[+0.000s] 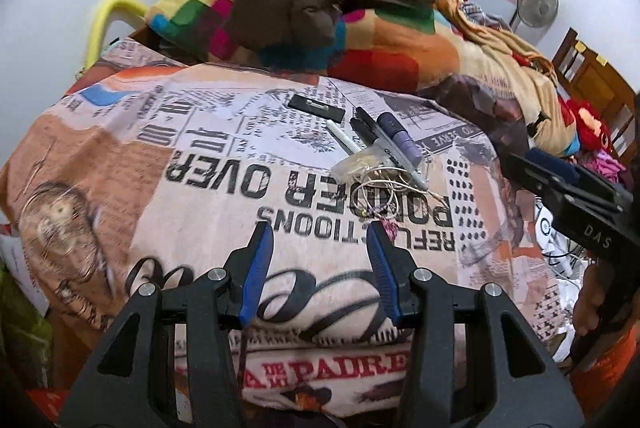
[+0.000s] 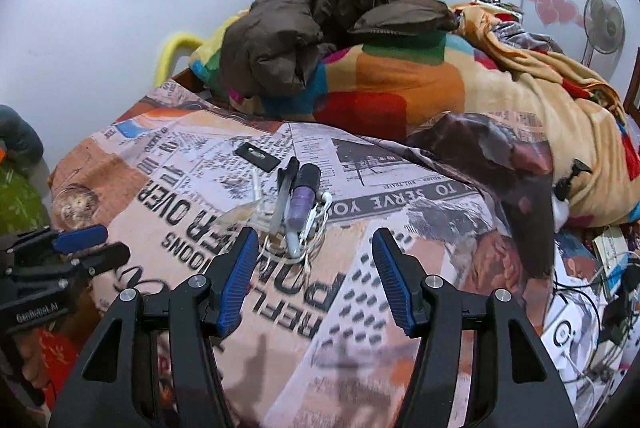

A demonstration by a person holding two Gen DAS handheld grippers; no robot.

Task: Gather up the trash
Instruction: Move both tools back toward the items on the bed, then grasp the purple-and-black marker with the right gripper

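left tongs (image 1: 318,228): released, nothing between pads
right tongs (image 2: 314,236): released, nothing held
clear wrapper (image 1: 354,161): on bedspread (image 1: 180,220), touching pens (image 1: 390,144) and cord (image 1: 384,188)
bearing, left view: 1 o'clock, near
bearing, right view: wrapper (image 2: 244,214) at 11 o'clock, just beside left pad
pen axis: 11-to-5 in left view
nearer: probably right

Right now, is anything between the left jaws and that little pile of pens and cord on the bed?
Nothing visible. Only bare newspaper-print sheet lies between the open left gripper and the pile. The right gripper, also open and empty, is off to the side.
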